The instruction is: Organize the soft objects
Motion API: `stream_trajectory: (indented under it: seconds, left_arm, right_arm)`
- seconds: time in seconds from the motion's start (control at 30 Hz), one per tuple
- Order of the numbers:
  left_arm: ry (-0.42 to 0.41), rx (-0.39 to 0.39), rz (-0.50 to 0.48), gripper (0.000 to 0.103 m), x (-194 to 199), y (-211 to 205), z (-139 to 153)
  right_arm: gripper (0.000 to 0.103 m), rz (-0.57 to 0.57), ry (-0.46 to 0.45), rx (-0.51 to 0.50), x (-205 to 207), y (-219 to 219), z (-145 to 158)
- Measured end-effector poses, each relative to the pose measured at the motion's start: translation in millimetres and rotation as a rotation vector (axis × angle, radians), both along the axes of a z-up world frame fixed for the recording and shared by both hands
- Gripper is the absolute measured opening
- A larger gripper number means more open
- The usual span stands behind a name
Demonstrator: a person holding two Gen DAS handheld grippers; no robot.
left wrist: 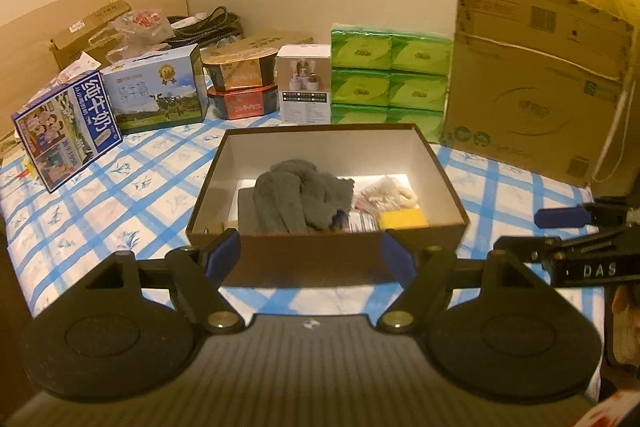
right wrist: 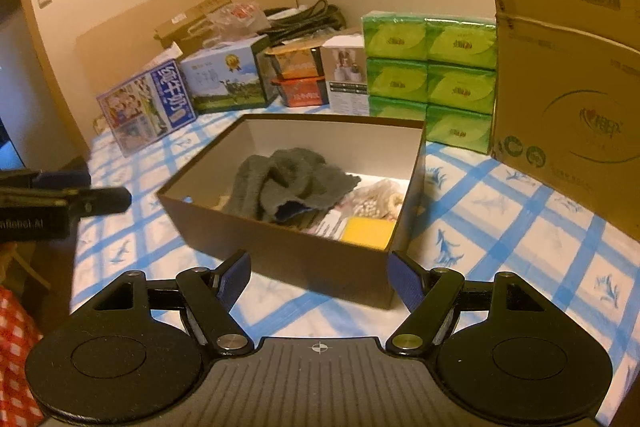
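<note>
Your left gripper (left wrist: 311, 254) and right gripper (right wrist: 319, 279) both hang with jaws spread wide, holding nothing, just short of the brown box (left wrist: 320, 259). Inside it lie a crumpled grey towel (left wrist: 304, 197), a yellow sponge (left wrist: 402, 218) and a pale bagged bundle (left wrist: 386, 195). Behind the box stand green tissue packs (left wrist: 390, 75).

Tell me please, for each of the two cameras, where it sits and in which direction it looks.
Left wrist: sits on the left gripper, looks forward over its open fingers at the brown box; the right gripper's tip shows at right.
Right wrist: sits on the right gripper, fingers open, looks at the same box from its right corner; the left gripper shows at left.
Shared: the box, grey cloth, yellow sponge, green tissue packs, checked tablecloth.
</note>
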State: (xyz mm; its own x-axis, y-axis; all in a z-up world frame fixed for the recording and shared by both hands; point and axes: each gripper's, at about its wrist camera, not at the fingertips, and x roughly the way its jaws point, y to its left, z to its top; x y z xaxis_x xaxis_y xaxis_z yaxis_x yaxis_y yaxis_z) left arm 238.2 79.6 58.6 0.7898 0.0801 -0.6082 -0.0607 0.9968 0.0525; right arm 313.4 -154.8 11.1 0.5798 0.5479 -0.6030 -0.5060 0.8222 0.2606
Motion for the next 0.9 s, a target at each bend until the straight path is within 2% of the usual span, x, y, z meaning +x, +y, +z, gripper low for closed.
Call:
stream_trajectory:
  seconds: [0.1,0.4,0.57,0.9]
  left_arm:
    - [-0.001,0.020,0.002,0.078,-23,-10,3]
    - [0.040,-0.010,0.056,0.078,-88,-26,1]
    - [0.061,-0.057,0.081,0.078,-118,-32,-4]
    - [0.123,-0.075,0.084,0.078,-161,-51,-21]
  right_arm:
    - [0.075,-0.001,0.005,0.018,-19,-7,4]
    - [0.075,-0.015,0.028,0.058,-74,-29,12]
    - [0.075,-0.010,0.051,0.056,-105,-40,10]
    - [0.075,0.011,0.095,0.059,-150,-51,2]
